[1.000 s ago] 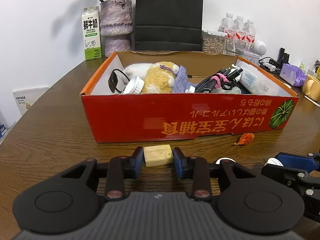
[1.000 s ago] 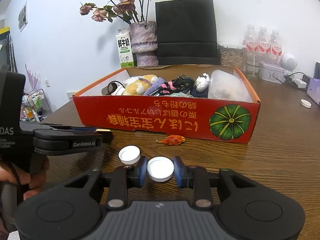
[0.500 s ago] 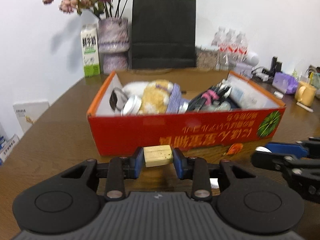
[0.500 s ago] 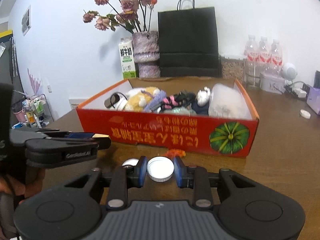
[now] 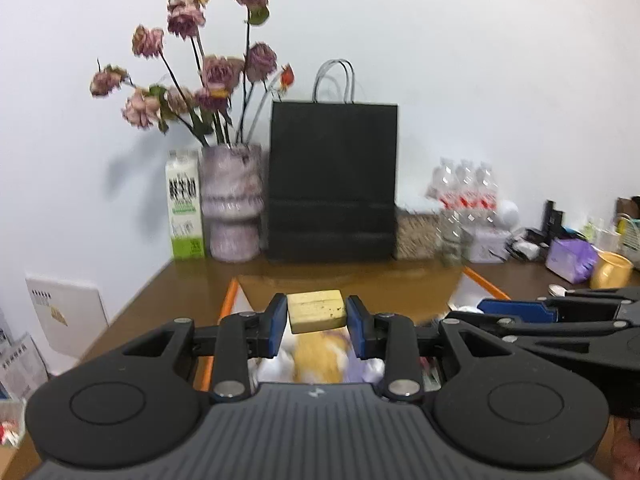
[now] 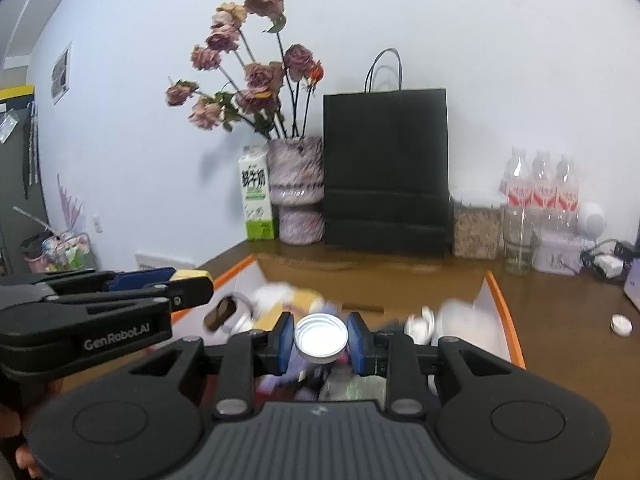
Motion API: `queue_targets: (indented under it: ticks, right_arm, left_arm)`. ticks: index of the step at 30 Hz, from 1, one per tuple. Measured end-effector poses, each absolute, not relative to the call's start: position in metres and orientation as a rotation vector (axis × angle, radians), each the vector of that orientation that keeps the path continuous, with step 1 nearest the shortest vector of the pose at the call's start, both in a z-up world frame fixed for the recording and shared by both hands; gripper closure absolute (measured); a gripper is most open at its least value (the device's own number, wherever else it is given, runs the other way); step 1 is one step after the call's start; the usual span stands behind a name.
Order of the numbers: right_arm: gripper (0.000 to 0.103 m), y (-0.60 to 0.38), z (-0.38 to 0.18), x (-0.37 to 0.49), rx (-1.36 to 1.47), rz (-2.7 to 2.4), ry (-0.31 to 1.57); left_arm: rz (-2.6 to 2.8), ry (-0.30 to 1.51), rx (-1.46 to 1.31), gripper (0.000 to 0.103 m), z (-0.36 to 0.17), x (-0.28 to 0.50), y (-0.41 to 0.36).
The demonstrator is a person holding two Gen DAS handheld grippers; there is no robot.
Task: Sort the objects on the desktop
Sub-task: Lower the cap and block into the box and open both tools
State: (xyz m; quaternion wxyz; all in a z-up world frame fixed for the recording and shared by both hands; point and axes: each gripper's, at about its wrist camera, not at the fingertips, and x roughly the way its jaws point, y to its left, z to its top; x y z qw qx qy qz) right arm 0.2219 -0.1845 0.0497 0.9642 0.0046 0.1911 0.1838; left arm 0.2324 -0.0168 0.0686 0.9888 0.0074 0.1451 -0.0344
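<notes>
- Much of the open box (image 6: 505, 312) is hidden behind the two gripper bodies; only its orange rim, white inner walls and brown far flap show
- The contents are blurred: a pale yellow plush shape (image 5: 320, 354) under the left tool, white and purple bits beside it, a brown oval object (image 6: 221, 312) near the left wall; none can be named with confidence
- The left gripper (image 5: 317, 314) has its blue pads pressed on both ends of a yellow block (image 5: 317, 311), held in the air over the box
- The right gripper (image 6: 320, 338) is closed on a white cap (image 6: 320, 337), its hollow side facing the camera, also raised above the box interior
- In the left wrist view the right tool enters from the right edge, its body cut off by the frame; in the right wrist view the left tool enters from the left, with part of a hand (image 6: 24, 452) barely visible at the lower corner
- The surface is a brown wood-grain table (image 6: 568, 312); a second small white cap (image 6: 621, 325) lies on it to the right of the box
- Against the pale wall stand a milk carton (image 5: 183, 210), a mottled vase (image 5: 234, 204) of dried roses, a black paper bag (image 5: 332, 180), a jar of grain-like filling (image 6: 476, 226) and three water bottles (image 6: 540, 184)
- At far right in the left wrist view sit a purple pack (image 5: 570, 254) and a yellow mug (image 5: 610, 276); smaller items around them are too blurred to tell
</notes>
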Motion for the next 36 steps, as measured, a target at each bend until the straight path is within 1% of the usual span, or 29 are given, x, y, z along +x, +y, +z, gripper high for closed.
queue_targets:
  ticks: [3, 5, 7, 11, 15, 17, 18, 19, 20, 21, 22, 23, 24, 26, 36]
  right_arm:
    - [0.076, -0.179, 0.053, 0.249, 0.011, 0.354, 0.371]
    - [0.076, -0.176, 0.050, 0.268, 0.014, 0.340, 0.362]
    - [0.076, -0.174, 0.041, 0.282, 0.021, 0.322, 0.368]
    - [0.076, -0.172, 0.021, 0.297, 0.025, 0.349, 0.389]
    - [0.075, -0.167, 0.011, 0.300, 0.002, 0.353, 0.398]
    - [0.075, -0.165, 0.008, 0.300, -0.015, 0.340, 0.394]
    - [0.070, -0.164, 0.007, 0.298, -0.022, 0.331, 0.388]
    - [0.062, -0.165, 0.007, 0.296, -0.026, 0.321, 0.380]
    - [0.040, -0.166, 0.007, 0.294, -0.024, 0.312, 0.375]
    - [0.029, -0.168, 0.008, 0.292, -0.019, 0.290, 0.363]
    - [0.023, -0.170, 0.009, 0.289, -0.020, 0.257, 0.349]
    - [0.013, -0.173, 0.010, 0.287, -0.017, 0.236, 0.335]
    - [0.005, -0.176, 0.011, 0.286, -0.005, 0.228, 0.327]
    - [0.000, -0.184, 0.014, 0.283, 0.028, 0.227, 0.315]
    - [0.000, -0.191, 0.017, 0.272, 0.029, 0.225, 0.296]
  left_arm:
    - [-0.040, 0.276, -0.008, 0.070, 0.069, 0.254, -0.012]
    - [-0.020, 0.273, -0.034, 0.070, 0.057, 0.267, -0.009]
    - [0.000, 0.297, 0.003, 0.070, 0.043, 0.276, -0.010]
    - [0.006, 0.347, 0.005, 0.070, 0.030, 0.288, -0.004]
    - [0.008, 0.346, 0.018, 0.070, 0.027, 0.288, -0.005]
    - [0.005, 0.345, 0.020, 0.067, 0.024, 0.288, -0.006]
    - [0.004, 0.344, 0.023, 0.061, 0.024, 0.287, -0.006]
    - [0.006, 0.343, 0.023, 0.045, 0.023, 0.287, -0.006]
    - [0.035, 0.334, 0.020, 0.029, 0.023, 0.285, -0.005]
    - [0.069, 0.322, 0.021, 0.021, 0.024, 0.284, -0.002]
    - [0.084, 0.313, 0.017, 0.008, 0.025, 0.283, 0.000]
    - [0.093, 0.304, 0.005, 0.000, 0.027, 0.282, 0.003]
    - [0.099, 0.290, -0.014, 0.000, 0.028, 0.280, 0.007]
    - [0.096, 0.283, -0.025, 0.000, 0.030, 0.277, 0.009]
    - [0.075, 0.267, 0.006, 0.000, 0.033, 0.271, 0.001]
